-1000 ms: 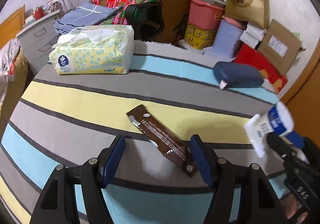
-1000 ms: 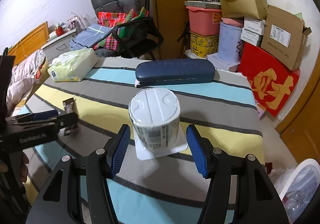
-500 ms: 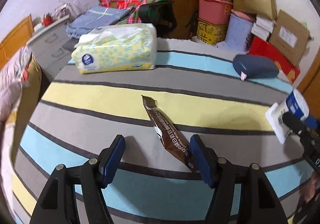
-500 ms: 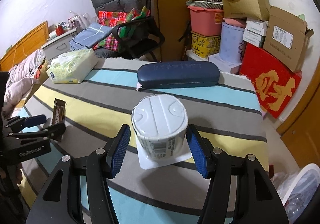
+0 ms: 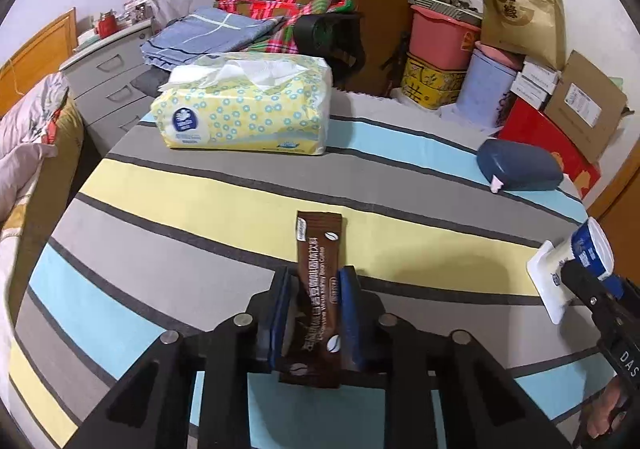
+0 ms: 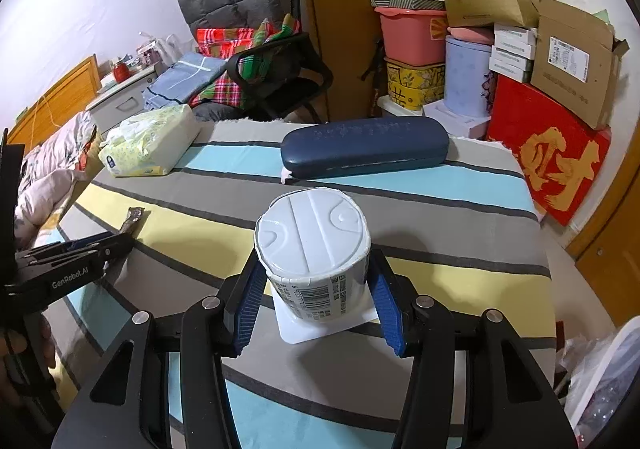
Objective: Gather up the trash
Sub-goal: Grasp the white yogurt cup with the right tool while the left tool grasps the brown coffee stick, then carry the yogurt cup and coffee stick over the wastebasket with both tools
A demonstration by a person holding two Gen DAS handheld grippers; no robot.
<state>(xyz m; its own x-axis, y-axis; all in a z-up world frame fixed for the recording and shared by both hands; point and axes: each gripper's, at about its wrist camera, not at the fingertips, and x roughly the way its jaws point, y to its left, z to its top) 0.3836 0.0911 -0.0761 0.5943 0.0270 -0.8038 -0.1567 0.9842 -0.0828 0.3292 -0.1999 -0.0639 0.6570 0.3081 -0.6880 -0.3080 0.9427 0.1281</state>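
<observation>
1. The room was a cluttered bedroom, and my work surface was a tabletop (image 5: 208, 205) covered with a cloth striped in grey, yellow and light blue.
2. Behind it stood an office chair (image 6: 280, 61) piled with plaid blankets, and to the right a stack of boxes and tubs (image 6: 416, 33) against the wall.
3. My left gripper (image 5: 314, 313) had its two blue-padded fingers (image 5: 280, 313) drawn in close on a brown coffee sachet (image 5: 320, 289), pinching its lower half.
4. The sachet lay lengthwise between the pads, its far end pointing away over the yellow stripe.
5. Whether the sachet was raised off the cloth I could not tell.
6. My right gripper (image 6: 316, 297) had its fingers (image 6: 252, 297) closed against the sides of a white yogurt cup (image 6: 312, 245), turned upside down so its base faced up.
7. The cup's square lid flange (image 6: 304, 329) sat at the bottom, and a barcode label showed on the wall nearest me.
8. In the left wrist view the cup (image 5: 576, 269) was at the far right edge, well apart from the sachet.
9. A yellow pack of tissues (image 5: 244, 109) rested at the far left of the tabletop.
10. A dark blue glasses case (image 6: 364, 147) lay on the blue stripe beyond the cup.
11. A white bin (image 6: 608, 381) with a plastic liner showed at the lower right, off the tabletop.
</observation>
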